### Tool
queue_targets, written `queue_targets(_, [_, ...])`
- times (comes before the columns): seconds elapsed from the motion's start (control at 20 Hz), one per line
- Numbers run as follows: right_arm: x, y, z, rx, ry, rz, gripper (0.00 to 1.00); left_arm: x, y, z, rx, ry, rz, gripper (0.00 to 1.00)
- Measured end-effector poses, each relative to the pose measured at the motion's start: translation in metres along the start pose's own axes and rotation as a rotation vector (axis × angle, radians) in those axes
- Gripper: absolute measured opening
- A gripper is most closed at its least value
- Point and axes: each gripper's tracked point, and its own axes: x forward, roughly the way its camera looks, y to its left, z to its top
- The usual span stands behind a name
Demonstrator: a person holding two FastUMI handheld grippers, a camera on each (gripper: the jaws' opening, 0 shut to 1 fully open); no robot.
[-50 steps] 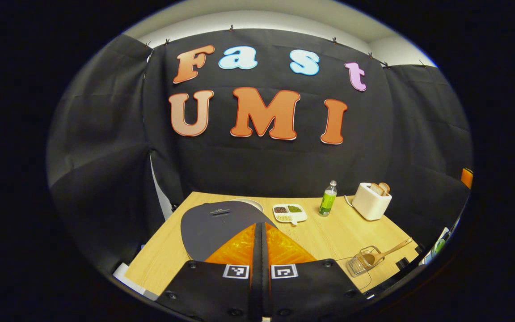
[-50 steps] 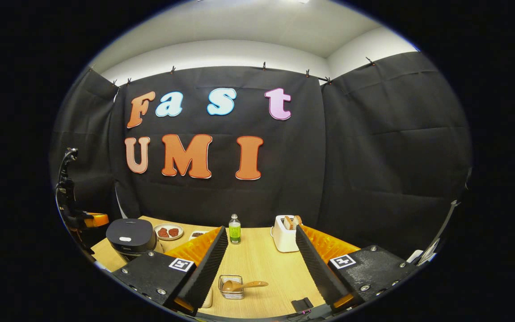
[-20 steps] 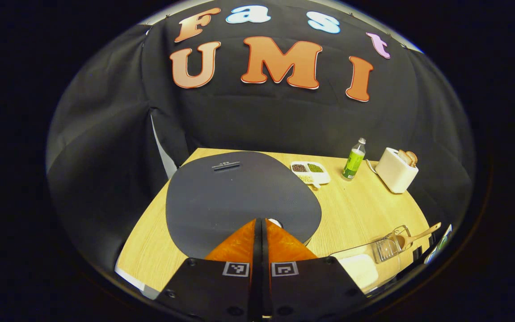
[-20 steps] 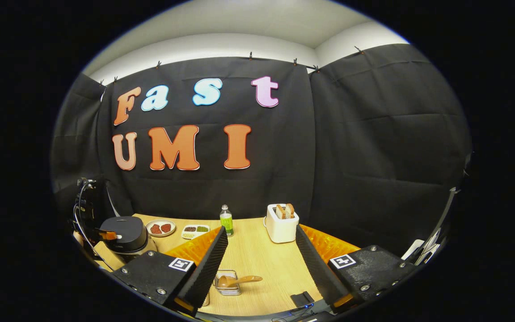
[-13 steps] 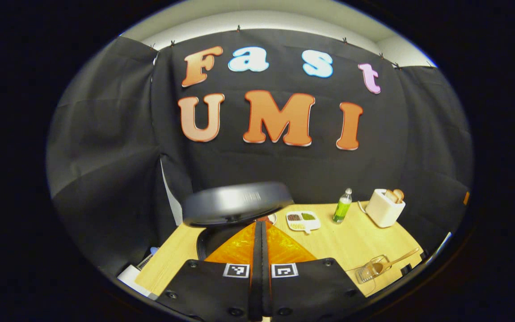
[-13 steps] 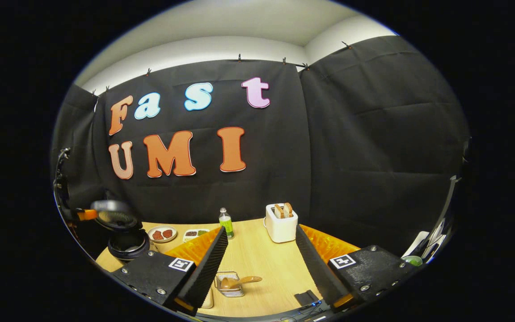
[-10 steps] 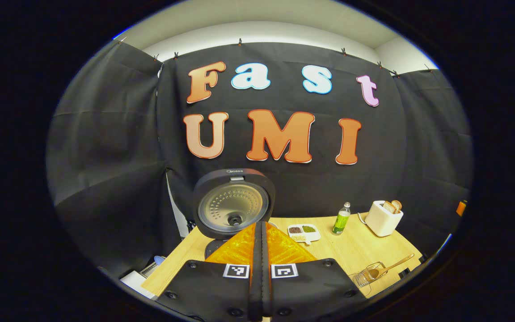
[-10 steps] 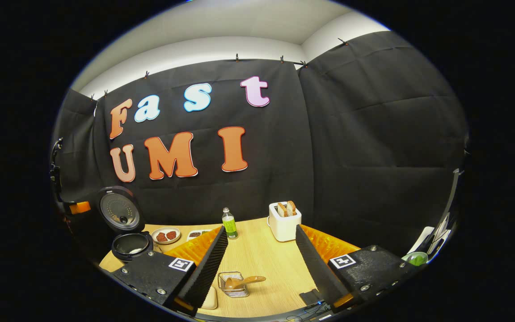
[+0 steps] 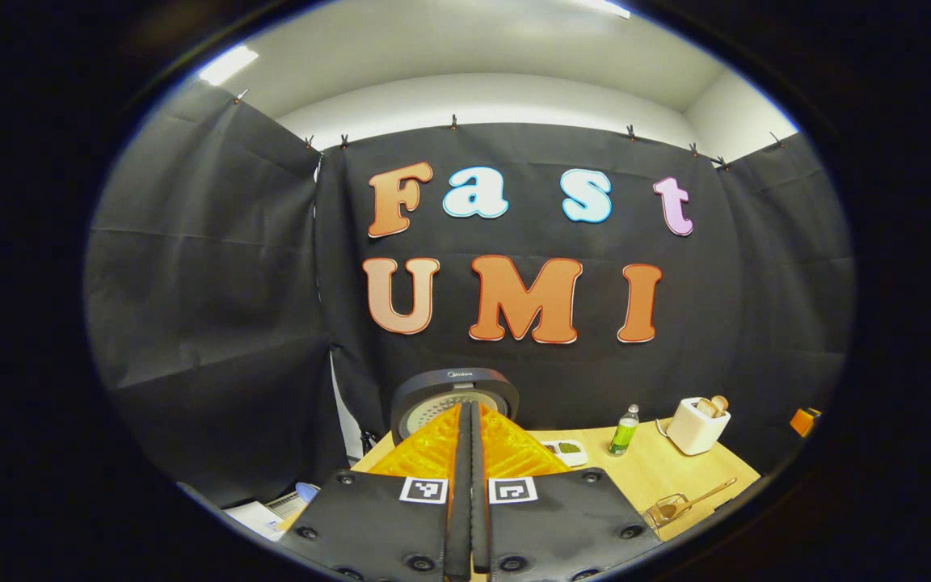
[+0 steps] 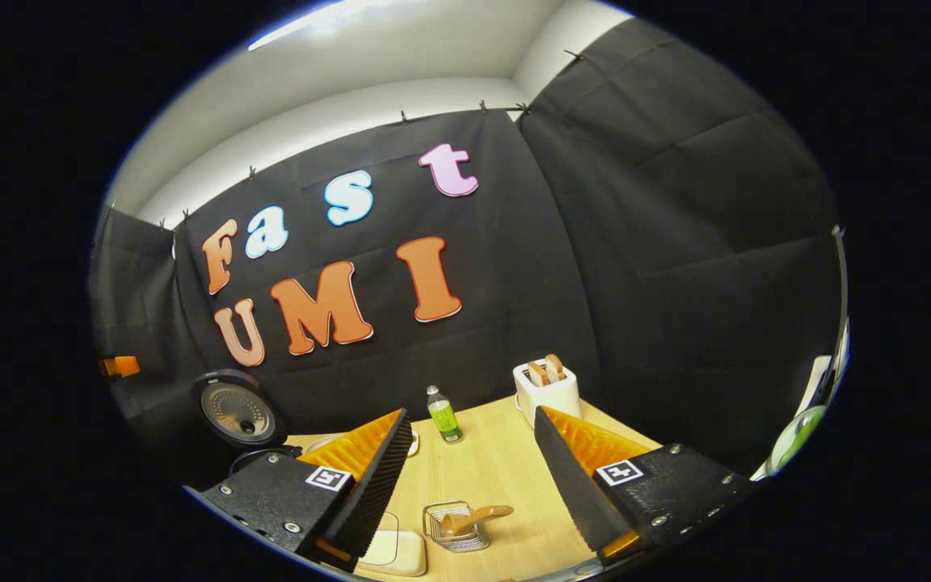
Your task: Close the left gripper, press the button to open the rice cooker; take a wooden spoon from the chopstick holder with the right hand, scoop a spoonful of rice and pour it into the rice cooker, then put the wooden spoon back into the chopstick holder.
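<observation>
In the left gripper view, the left gripper (image 9: 469,420) has its fingers pressed together on nothing, as pressing a button needs; just beyond its tips the rice cooker (image 9: 453,396) stands with lid raised.

In the right gripper view, the right gripper (image 10: 473,428) is spread wide and empty, apparently readied for the wooden spoon (image 10: 478,515), which lies in the chopstick holder (image 10: 453,527) below and between its fingers. The cooker's pot is hidden.

Rice cooker lid (image 10: 237,408) now up, open; left claw (image 9: 469,420) raised, back from it.
</observation>
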Motion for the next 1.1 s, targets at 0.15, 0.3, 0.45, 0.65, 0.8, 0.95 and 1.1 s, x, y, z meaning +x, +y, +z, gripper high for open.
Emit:
queue_targets(0.15, [0.011, -0.007, -0.033, -0.025, 0.043, 0.001, 0.95, -0.013, 0.012, 0.006, 0.000, -0.014, 0.052, 0.24])
queue_targets(0.3, [0.018, -0.012, -0.067, 0.005, 0.114, 0.015, 0.95, -0.028, 0.025, 0.009, -0.019, -0.022, 0.098, 0.40])
queue_targets(0.45, [0.027, -0.019, -0.095, 0.005, 0.157, 0.014, 0.95, -0.043, 0.036, 0.015, -0.017, -0.034, 0.145, 0.61])
queue_targets(0.65, [0.032, -0.020, -0.139, -0.006, 0.264, 0.033, 0.95, -0.059, 0.055, 0.024, -0.032, -0.067, 0.227, 0.73])
queue_targets(0.8, [0.034, -0.018, -0.155, 0.020, 0.306, 0.051, 0.94, -0.068, 0.065, 0.022, -0.034, -0.063, 0.278, 0.81])
queue_targets(0.95, [0.035, -0.016, -0.174, 0.044, 0.360, 0.072, 0.92, -0.078, 0.068, 0.012, -0.044, -0.036, 0.308, 0.89])
queue_targets(1.1, [0.039, -0.017, -0.188, 0.076, 0.404, 0.070, 0.81, -0.085, 0.073, 0.008, -0.037, -0.025, 0.339, 0.97])
